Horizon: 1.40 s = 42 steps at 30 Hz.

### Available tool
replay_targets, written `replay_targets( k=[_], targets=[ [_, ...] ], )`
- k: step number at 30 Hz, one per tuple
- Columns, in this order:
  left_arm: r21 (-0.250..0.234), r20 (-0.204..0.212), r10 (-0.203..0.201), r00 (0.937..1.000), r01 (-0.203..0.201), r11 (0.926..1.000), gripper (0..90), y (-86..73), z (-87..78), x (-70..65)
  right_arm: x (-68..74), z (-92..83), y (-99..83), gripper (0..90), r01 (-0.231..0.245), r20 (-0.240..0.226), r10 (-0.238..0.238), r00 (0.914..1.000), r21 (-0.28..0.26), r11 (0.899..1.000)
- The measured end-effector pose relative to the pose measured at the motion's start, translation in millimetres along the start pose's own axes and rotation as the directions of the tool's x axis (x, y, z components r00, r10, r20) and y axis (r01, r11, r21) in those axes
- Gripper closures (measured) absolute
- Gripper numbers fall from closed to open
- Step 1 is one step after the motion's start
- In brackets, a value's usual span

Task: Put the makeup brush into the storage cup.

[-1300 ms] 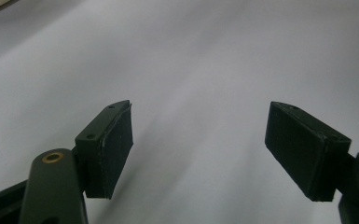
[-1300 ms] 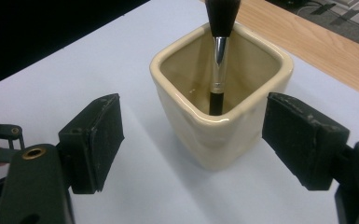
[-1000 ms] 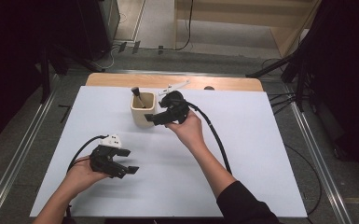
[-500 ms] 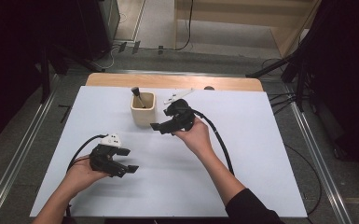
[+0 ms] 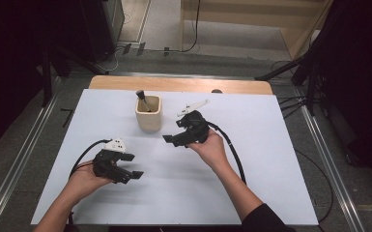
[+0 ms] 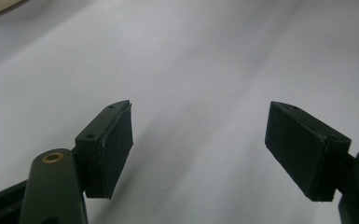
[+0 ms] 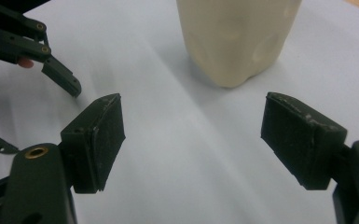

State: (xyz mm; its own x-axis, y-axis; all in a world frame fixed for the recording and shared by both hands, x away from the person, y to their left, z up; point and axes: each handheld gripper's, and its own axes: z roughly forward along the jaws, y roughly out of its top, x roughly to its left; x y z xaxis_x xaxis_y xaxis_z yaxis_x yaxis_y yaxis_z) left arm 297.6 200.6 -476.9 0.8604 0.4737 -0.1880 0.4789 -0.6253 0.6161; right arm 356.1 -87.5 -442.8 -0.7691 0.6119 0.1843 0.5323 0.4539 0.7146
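The cup [image 7: 239, 37] is cut off at the top edge.

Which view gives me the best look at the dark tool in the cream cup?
The high view: the cream cup is seen from above, with the dark tool leaning out of its open top. The right gripper view shows the cup's lower wall, its top cropped. The left gripper view catches a cream sliver at its top-left corner.

Table [image 5: 251, 159]: smooth matt white top, wooden far edge. Cup [image 5: 148, 115]: cream, matt, ceramic-looking. Fingers [image 7: 303, 142]: matt black plastic, faintly scuffed pads.
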Motion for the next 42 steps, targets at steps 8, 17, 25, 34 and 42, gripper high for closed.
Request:
replay_targets(
  k=[8, 17, 25, 34, 42],
  targets=[
    [0.001, -0.006, 0.005, 1.0000, -0.005, 1.0000, 24.2, -0.1, 0.2, -0.1, -0.4, -1.5, -11.9, 22.6, -0.002, 0.001, 0.002, 1.0000, 0.018, 1.000],
    [0.001, -0.010, 0.008, 0.9999, -0.008, 1.0000, 24.3, -0.4, -0.2, -0.4, 0.1, -2.6, -28.8, 22.6, -0.009, -0.015, 0.010, 0.9998, 0.038, 0.999],
    [0.006, -0.013, 0.010, 0.9999, -0.010, 0.9999, 24.2, -0.3, 0.7, -0.7, 0.5, -8.6, -41.7, 22.8, -0.015, -0.021, 0.015, 0.9997, 0.036, 0.999],
    [0.006, -0.014, 0.010, 0.9999, -0.010, 0.9999, 24.2, -0.5, 0.8, -1.0, 0.6, -17.5, -53.2, 23.3, -0.010, -0.018, 0.011, 0.9998, 0.031, 0.999],
    [0.006, -0.015, 0.010, 0.9998, -0.010, 0.9999, 24.2, -0.6, 1.1, -1.2, 1.5, -25.3, -64.6, 23.7, -0.011, -0.020, 0.011, 0.9997, 0.025, 1.000]
  ],
)
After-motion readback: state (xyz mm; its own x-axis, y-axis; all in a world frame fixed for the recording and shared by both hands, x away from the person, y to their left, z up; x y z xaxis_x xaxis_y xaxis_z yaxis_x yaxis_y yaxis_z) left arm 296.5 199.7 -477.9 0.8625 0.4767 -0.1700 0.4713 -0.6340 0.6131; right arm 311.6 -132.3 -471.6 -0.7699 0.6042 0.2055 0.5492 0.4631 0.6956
